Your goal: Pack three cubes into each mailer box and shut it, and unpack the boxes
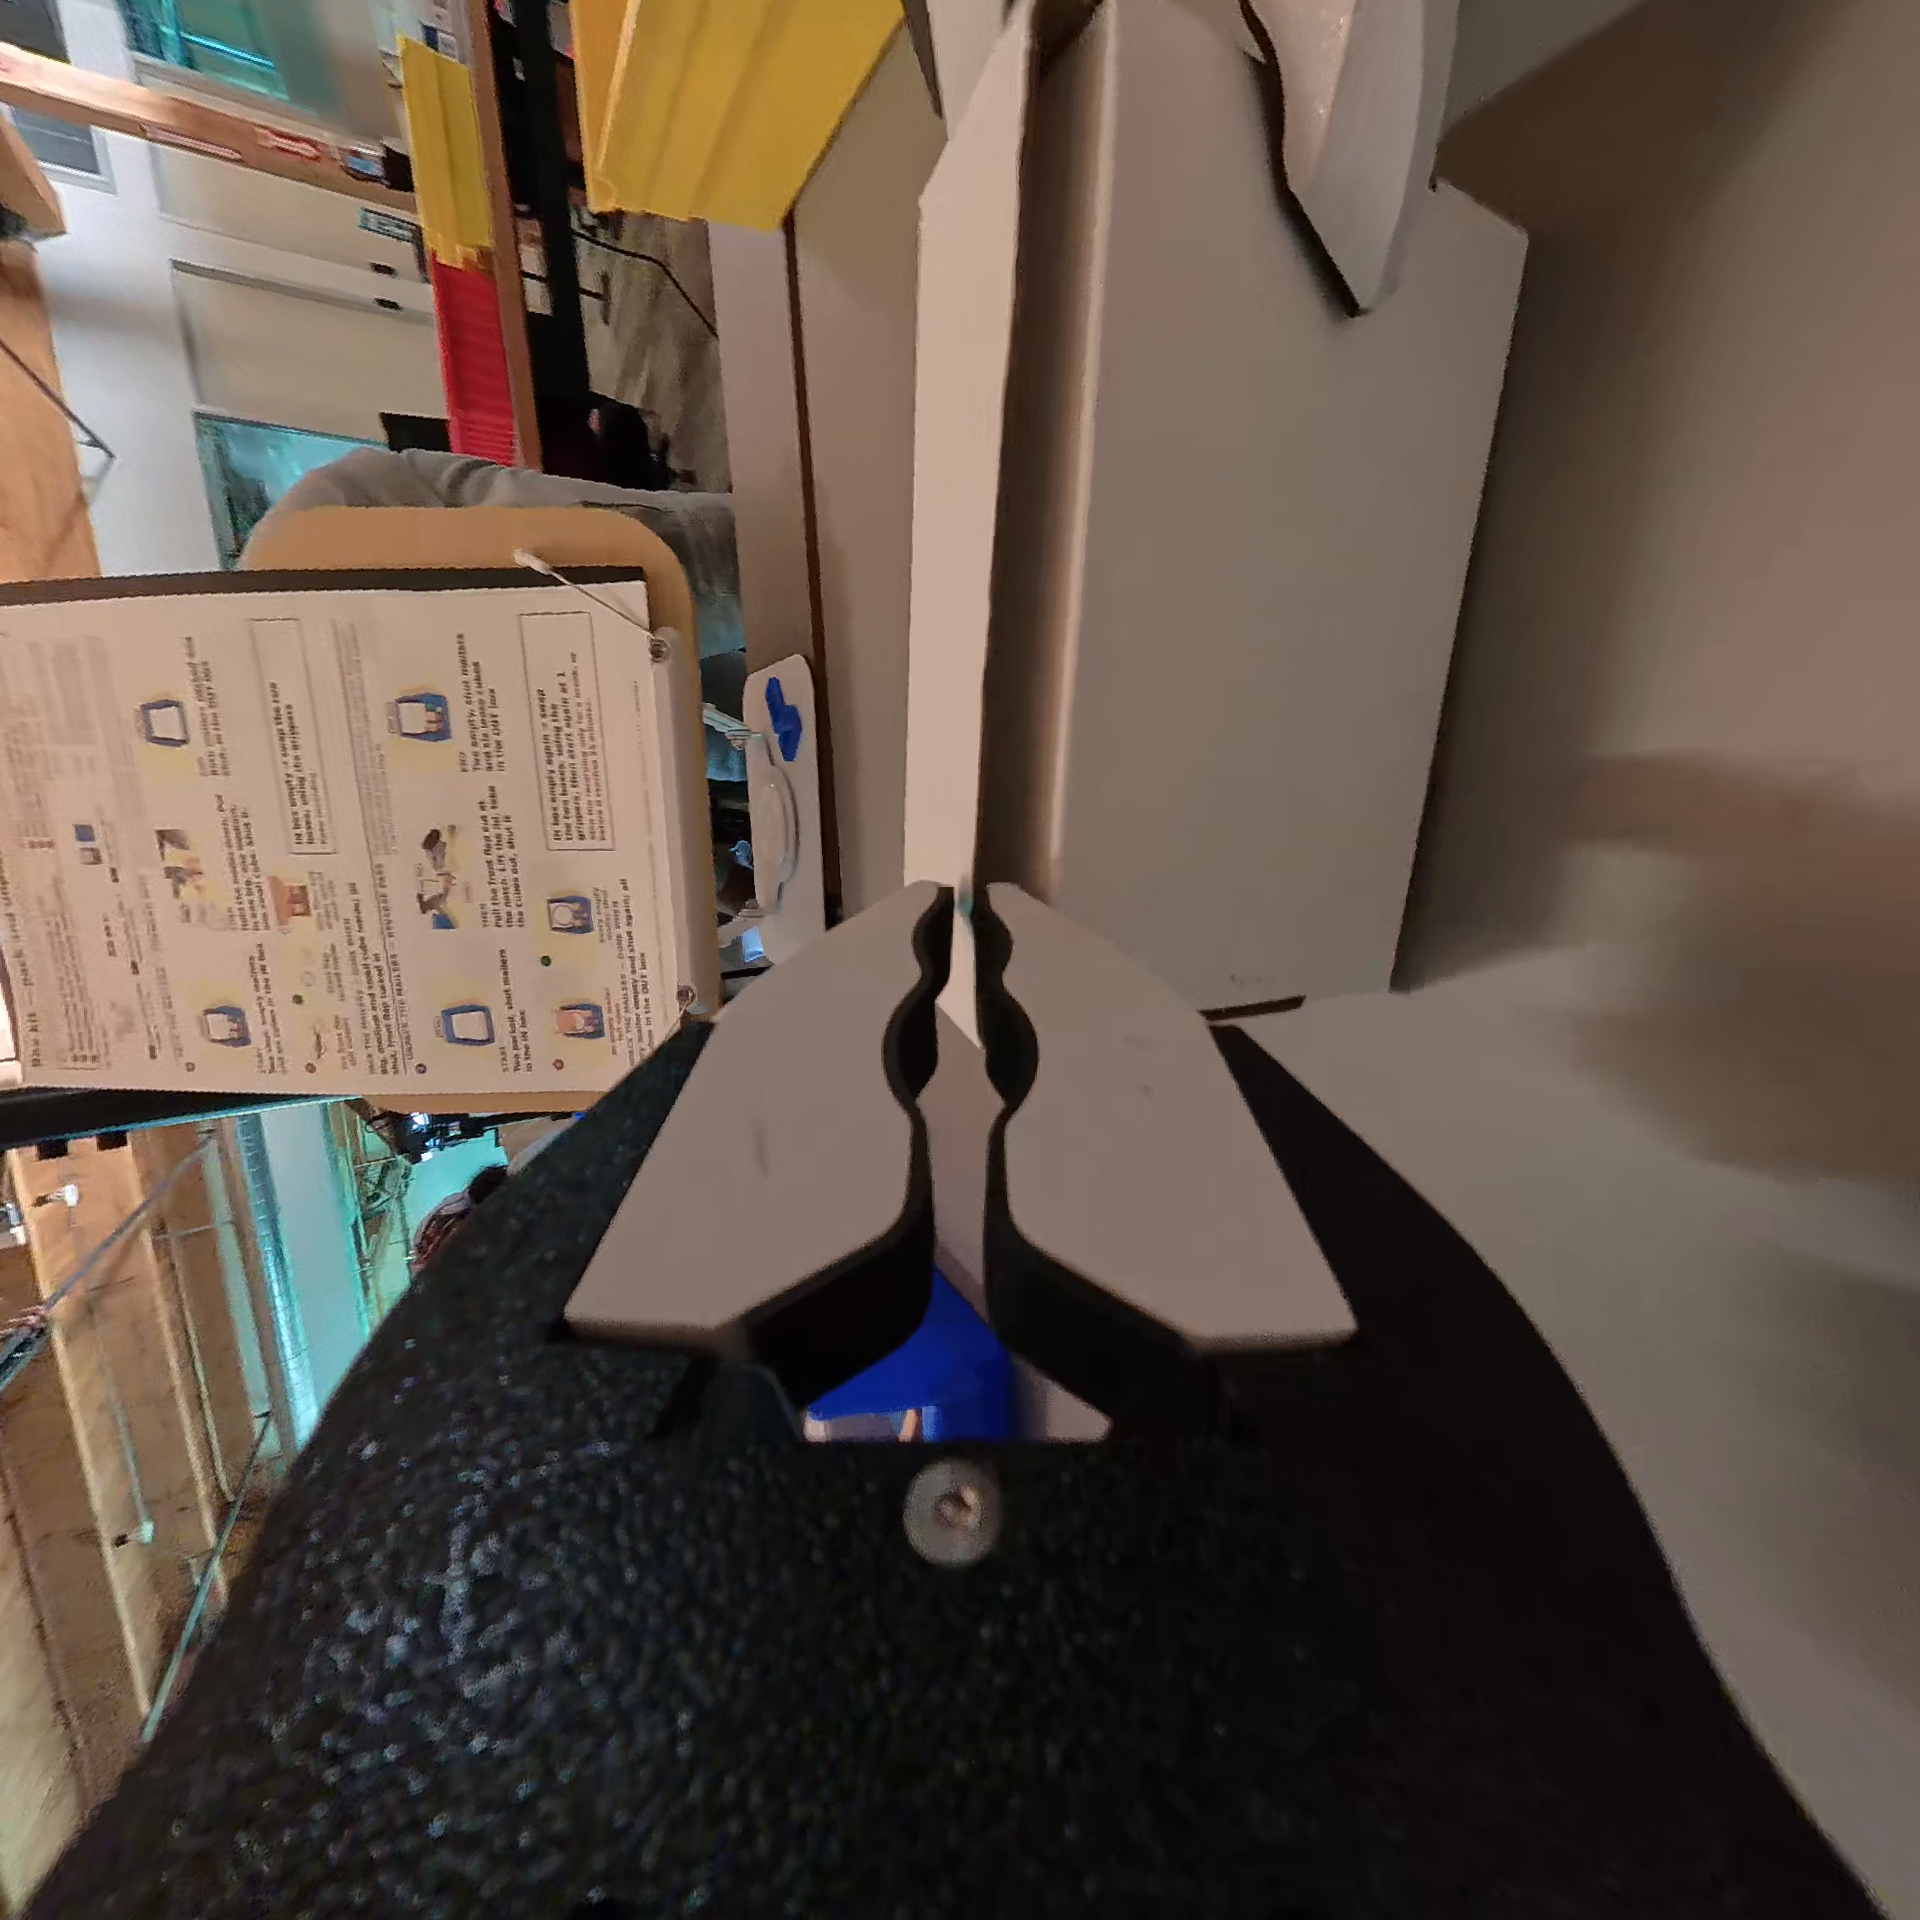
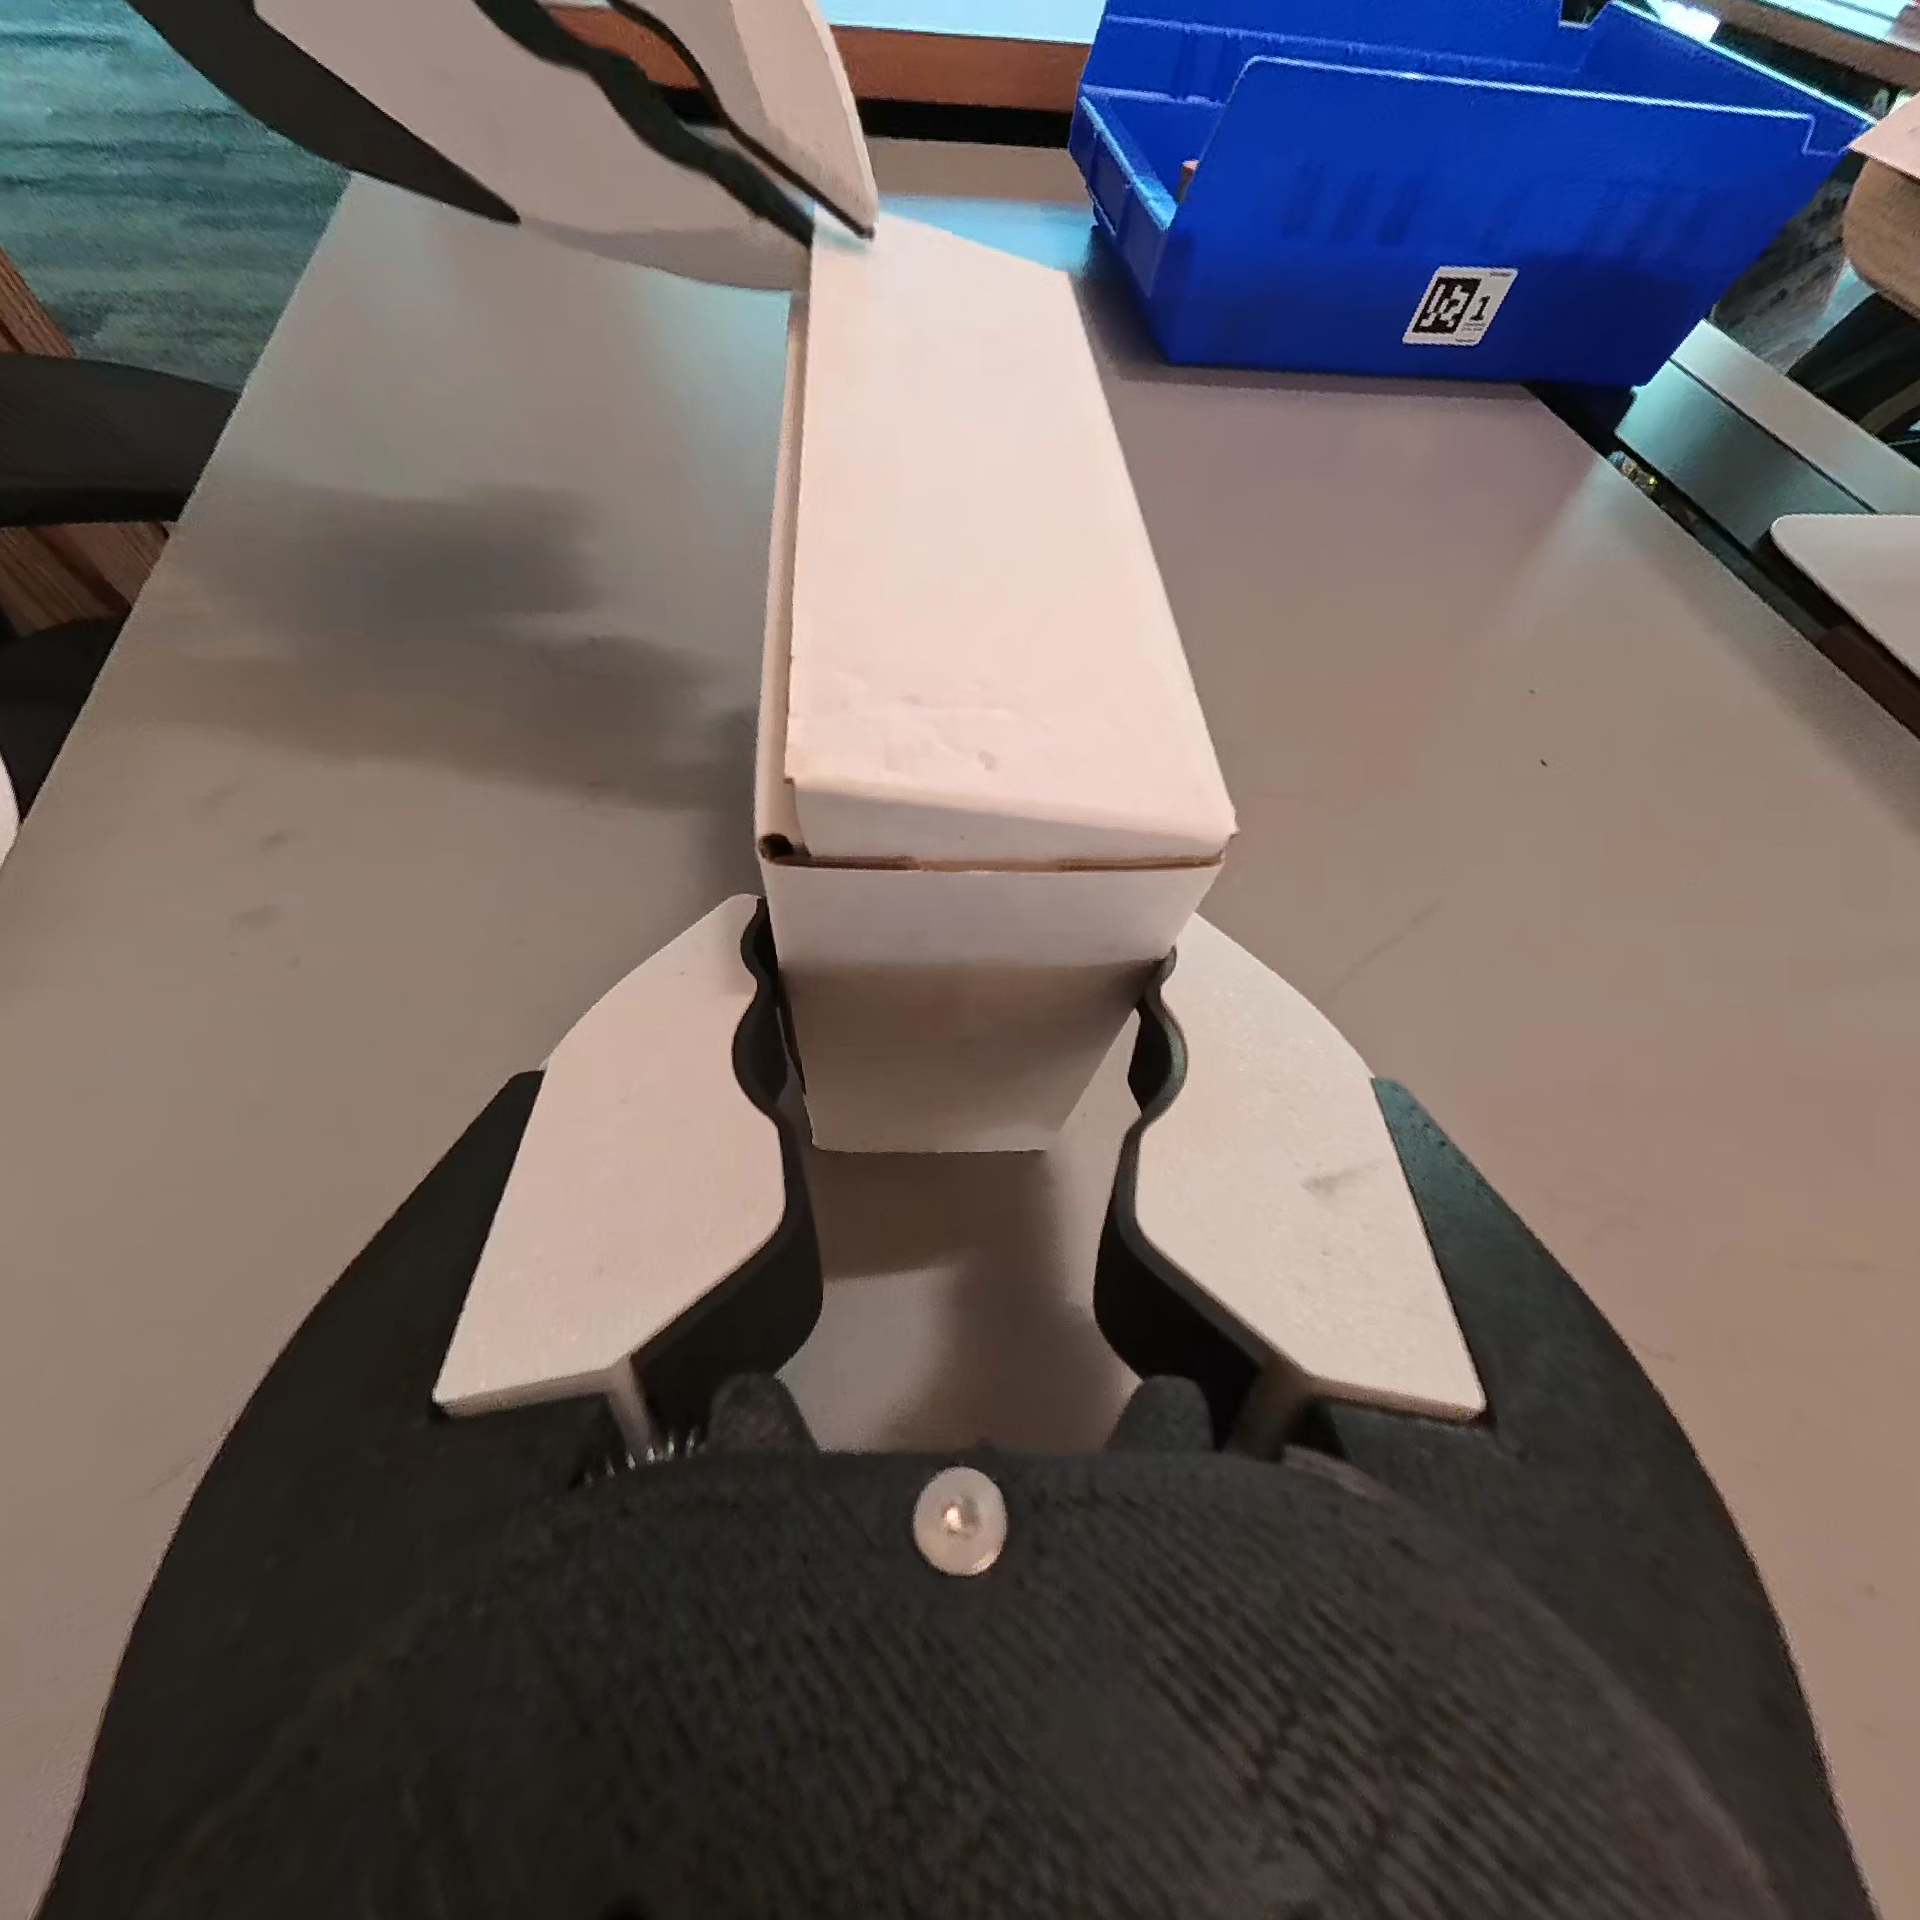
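Note:
A long white mailer box [image 2: 966, 540] lies shut on the grey table [image 2: 364, 883]. My right gripper [image 2: 966, 977] is shut on its near end, one finger on each side wall. My left gripper [image 2: 836, 213] comes in from the upper left and is shut on a thin cardboard edge at the box's far end. In the left wrist view the left gripper [image 1: 968, 920] pinches that white edge, and the box [image 1: 1247, 623] runs away from it. A finger [image 1: 1351, 125] of the right gripper shows at the box's other end. No cubes are in view.
A blue bin [image 2: 1455, 208] with a square tag stands at the back right of the table. A printed instruction sheet on a board [image 1: 332, 831] stands beyond the table. A dark chair [image 2: 83, 447] is off the left table edge. Another table edge [image 2: 1849, 582] is at the right.

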A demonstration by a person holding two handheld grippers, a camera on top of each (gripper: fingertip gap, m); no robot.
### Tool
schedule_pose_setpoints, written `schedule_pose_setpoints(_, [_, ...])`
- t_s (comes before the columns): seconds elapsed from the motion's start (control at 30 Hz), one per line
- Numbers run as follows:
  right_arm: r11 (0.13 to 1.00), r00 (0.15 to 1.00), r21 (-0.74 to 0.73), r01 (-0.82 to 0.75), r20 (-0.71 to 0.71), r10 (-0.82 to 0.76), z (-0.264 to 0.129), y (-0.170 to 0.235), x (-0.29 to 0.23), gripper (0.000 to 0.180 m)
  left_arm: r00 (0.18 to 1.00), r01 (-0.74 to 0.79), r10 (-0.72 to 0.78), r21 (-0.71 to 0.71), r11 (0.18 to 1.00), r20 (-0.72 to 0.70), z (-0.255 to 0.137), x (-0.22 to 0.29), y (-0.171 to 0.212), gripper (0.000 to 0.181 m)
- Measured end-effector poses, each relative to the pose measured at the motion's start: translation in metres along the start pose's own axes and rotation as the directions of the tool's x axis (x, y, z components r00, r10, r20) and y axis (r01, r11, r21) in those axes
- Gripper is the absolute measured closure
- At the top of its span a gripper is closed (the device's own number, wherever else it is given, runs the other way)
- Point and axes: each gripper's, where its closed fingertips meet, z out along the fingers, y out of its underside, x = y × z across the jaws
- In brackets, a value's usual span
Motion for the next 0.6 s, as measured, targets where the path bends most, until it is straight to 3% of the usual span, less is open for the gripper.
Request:
schedule_pose_setpoints(0.03, [1.000, 1.000, -0.009, 0.001, 0.000, -0.001, -0.001, 0.001, 0.000, 0.114, 0.999, 0.034, -0.035, 0.019, 0.999, 0.010, -0.001, -0.003, -0.003, 0.178])
schedule_pose_setpoints(0.13, [1.000, 1.000, -0.030, 0.007, -0.009, -0.007, -0.003, 0.002, 0.000, 0.114, 0.986, 0.164, -0.164, 0.045, 0.985, 0.004, -0.002, -0.007, -0.006, 0.178])
schedule_pose_setpoints(0.3, [1.000, 1.000, -0.004, -0.004, -0.017, 0.003, 0.003, -0.001, -0.001, 0.114, 0.926, 0.377, -0.376, 0.044, 0.925, -0.035, 0.001, 0.001, 0.010, 0.158])
schedule_pose_setpoints(0.4, [1.000, 1.000, 0.003, -0.005, -0.006, 0.005, 0.004, -0.002, -0.001, 0.114, 0.895, 0.445, -0.444, 0.145, 0.884, -0.038, -0.013, 0.002, 0.018, 0.139])
schedule_pose_setpoints(0.5, [0.999, 1.000, 0.035, 0.001, 0.012, -0.001, 0.004, -0.004, -0.002, 0.114, 0.726, 0.687, -0.649, 0.201, 0.698, -0.227, -0.023, 0.013, 0.027, 0.117])
schedule_pose_setpoints(0.6, [0.999, 0.999, 0.044, 0.010, 0.044, -0.012, 0.004, -0.004, -0.005, 0.114, 0.485, 0.849, -0.729, 0.058, 0.526, -0.483, -0.011, 0.046, 0.036, 0.088])
